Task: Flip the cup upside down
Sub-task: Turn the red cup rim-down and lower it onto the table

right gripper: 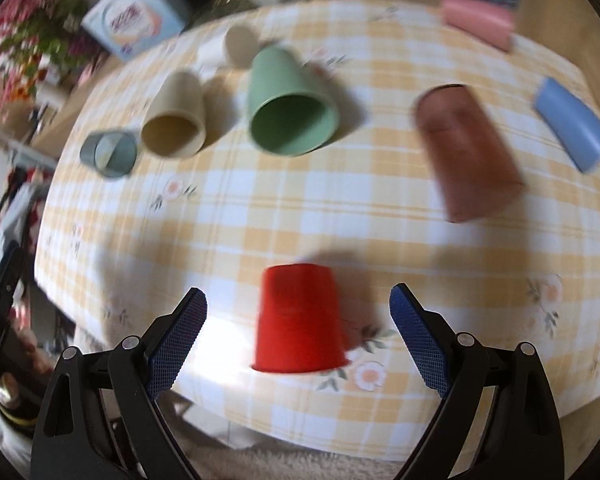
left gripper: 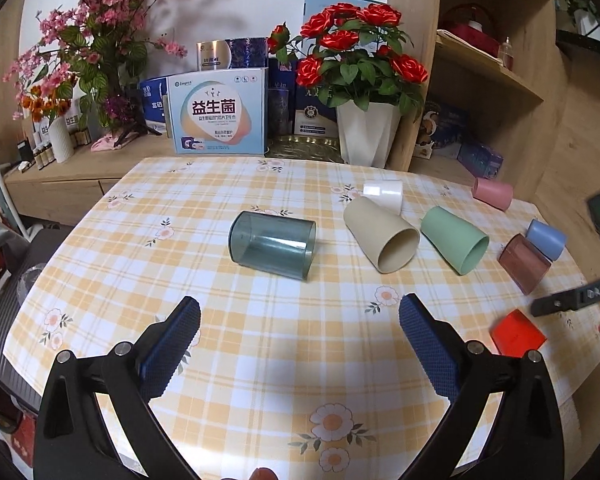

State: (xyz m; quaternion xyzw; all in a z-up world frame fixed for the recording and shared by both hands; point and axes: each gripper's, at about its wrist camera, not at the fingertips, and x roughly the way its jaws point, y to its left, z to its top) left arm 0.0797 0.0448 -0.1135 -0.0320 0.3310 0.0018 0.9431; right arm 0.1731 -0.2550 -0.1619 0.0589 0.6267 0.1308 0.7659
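Note:
A red cup (right gripper: 300, 320) stands upside down on the checked tablecloth (right gripper: 300, 208), between the fingers of my open right gripper (right gripper: 298, 312); the fingers do not touch it. It also shows in the left wrist view (left gripper: 518, 334) at the right edge. My left gripper (left gripper: 300, 320) is open and empty above the cloth, short of a clear teal cup (left gripper: 272, 250) lying on its side. Beige (left gripper: 382, 236), green (left gripper: 454, 240), brown (left gripper: 524, 264), blue (left gripper: 546, 238), pink (left gripper: 492, 193) and white (left gripper: 384, 194) cups lie on their sides.
Behind the table (left gripper: 148, 280) is a wooden sideboard with a probiotics box (left gripper: 218, 118), a rose pot (left gripper: 366, 132) and pink blossoms (left gripper: 100, 40). Wooden shelves (left gripper: 492, 72) stand at the right. The right gripper's body (left gripper: 572, 296) shows at the right edge. The right wrist view is motion-blurred.

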